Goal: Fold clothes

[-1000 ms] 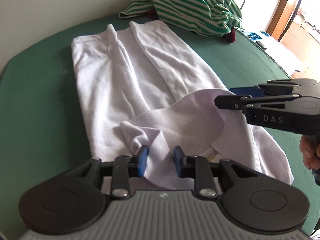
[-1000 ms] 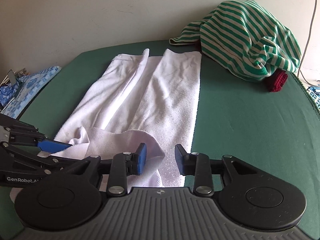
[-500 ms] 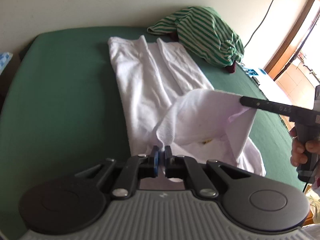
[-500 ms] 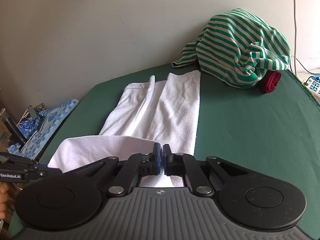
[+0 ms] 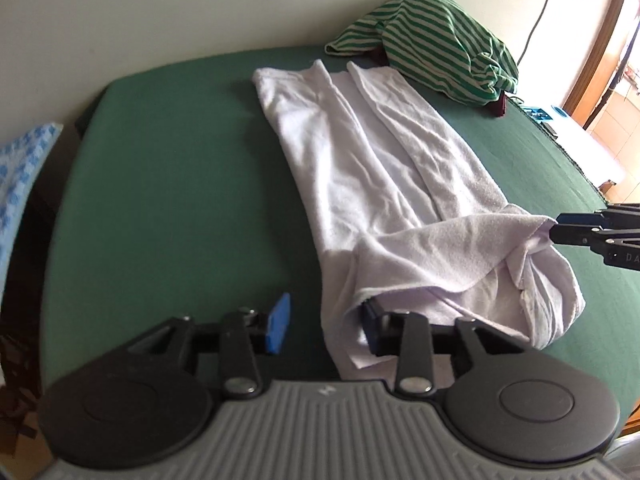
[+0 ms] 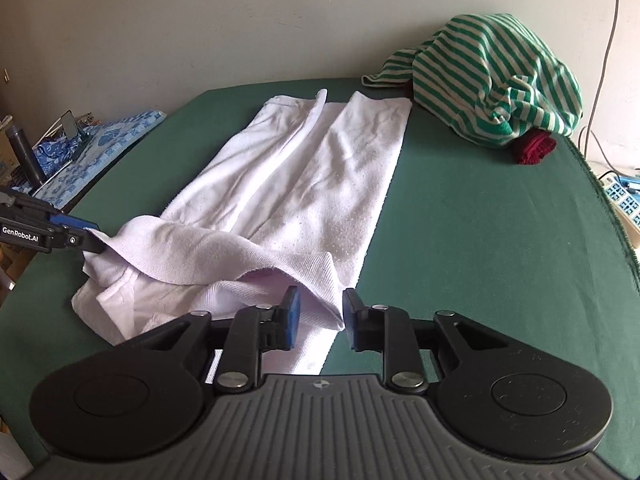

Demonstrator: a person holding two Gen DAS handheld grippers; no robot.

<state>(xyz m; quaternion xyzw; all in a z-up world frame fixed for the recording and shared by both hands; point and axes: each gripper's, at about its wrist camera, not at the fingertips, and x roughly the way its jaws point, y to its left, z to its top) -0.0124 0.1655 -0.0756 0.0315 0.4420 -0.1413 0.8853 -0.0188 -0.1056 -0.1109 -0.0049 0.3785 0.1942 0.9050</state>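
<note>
Both tongs, clenched on the hem half a second ago, are now opening.

Left wrist view: the left tongs (image 5: 326,330) stand released – the white towelling garment (image 5: 372,160) lies lengthwise on the green worktop (image 5: 180,184), its near end folded over.

Right wrist view: the right tongs (image 6: 318,318) straddle a corner without pinching. Further folds look outstanding – the green-striped top (image 6: 492,80) waits unfolded.

Both grippers — left gripper (image 5: 325,329), right gripper (image 6: 318,316) — opening, apparently releasing the white garment (image 5: 384,184).
</note>
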